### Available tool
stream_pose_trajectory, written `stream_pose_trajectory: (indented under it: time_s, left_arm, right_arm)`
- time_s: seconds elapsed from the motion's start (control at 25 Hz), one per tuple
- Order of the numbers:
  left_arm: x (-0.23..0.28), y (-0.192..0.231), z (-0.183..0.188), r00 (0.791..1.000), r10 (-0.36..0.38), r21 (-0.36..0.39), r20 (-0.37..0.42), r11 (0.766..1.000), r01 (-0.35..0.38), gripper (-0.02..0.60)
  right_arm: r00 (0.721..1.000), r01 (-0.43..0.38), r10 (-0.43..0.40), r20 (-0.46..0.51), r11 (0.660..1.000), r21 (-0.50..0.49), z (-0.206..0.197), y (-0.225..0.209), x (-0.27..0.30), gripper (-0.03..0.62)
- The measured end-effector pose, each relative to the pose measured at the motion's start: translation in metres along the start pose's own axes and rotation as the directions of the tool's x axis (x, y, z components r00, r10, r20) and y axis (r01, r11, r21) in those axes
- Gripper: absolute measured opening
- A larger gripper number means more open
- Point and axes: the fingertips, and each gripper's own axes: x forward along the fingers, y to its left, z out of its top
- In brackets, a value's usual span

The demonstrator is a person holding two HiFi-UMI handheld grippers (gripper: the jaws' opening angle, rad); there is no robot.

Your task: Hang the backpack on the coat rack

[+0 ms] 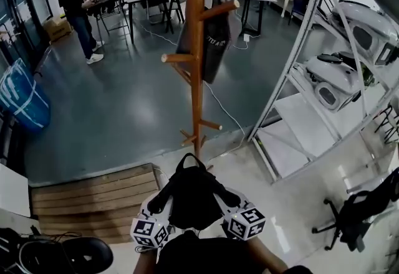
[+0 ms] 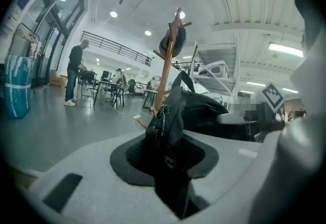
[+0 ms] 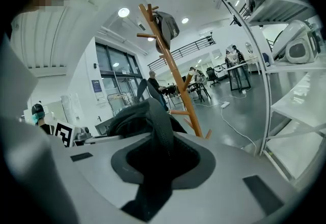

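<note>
Your left gripper (image 1: 163, 202) and right gripper (image 1: 219, 199) clench the black fabric backpack (image 1: 193, 195); 2 holds steady it for the wooden coat rack (image 1: 196, 48).

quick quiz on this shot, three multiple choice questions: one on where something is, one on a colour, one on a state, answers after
1. Where is the backpack relative to the coat rack?
A. hung on an upper peg
B. held low on the near side of its foot, on no peg
C. lying on the floor behind it

2. What colour is the coat rack?
A. white
B. brown wood
C. blue

3. What state are the left gripper and the right gripper in?
A. both shut on the backpack
B. both open and empty
C. only the left shut on it

Answers:
1 B, the head view shows it carried between the two grippers below the pegs.
2 B, the pole and pegs are brown wood in every view.
3 A, each gripper view shows black backpack material clamped between its jaws.
</note>
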Motion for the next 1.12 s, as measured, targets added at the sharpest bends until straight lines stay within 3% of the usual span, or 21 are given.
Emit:
stream_pose_trajectory:
  time_s: [0.52,0.84,1.12]
  left_arm:
    - [0.042,0.056,-0.013,0.989,-0.128,0.002,-0.069,0.992,0.128,0.118]
    - [0.066,0.076,-0.026,0.982,-0.157,0.029,-0.107,0.987,0.161,0.118]
    - [0.084,0.088,-0.039,0.976,-0.168,0.006,-0.140,0.985,0.170,0.118]
  right_arm:
    - [0.991,0.130,-0.131,0.013,0.990,0.053,-0.017,-0.006,0.052,0.077]
    - [0.983,0.183,-0.184,0.005,0.979,0.090,-0.033,-0.016,0.074,0.077]
    - [0.976,0.218,-0.218,-0.011,0.971,0.094,-0.043,-0.025,0.089,0.077]
